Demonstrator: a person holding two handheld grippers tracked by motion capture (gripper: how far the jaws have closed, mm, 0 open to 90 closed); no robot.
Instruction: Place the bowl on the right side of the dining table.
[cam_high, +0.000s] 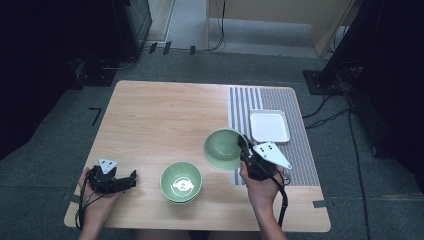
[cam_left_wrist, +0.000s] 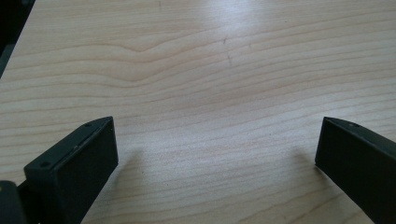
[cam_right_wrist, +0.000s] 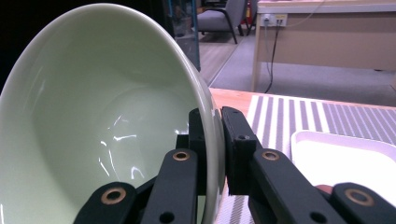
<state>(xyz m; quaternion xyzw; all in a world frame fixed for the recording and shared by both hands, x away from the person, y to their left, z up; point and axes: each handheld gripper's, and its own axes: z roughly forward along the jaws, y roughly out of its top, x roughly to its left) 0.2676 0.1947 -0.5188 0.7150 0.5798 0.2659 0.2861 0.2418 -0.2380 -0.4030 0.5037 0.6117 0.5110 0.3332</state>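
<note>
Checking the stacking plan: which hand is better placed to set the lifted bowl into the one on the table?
Right: right gripper already clamps the tilted bowl beside the resting bowl; left gripper is open, empty.

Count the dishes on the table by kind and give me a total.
Green bowls: 2, one on the wood, one tilted in the right gripper
White tray: 1
Striped mat: 1
Total: 4
</note>
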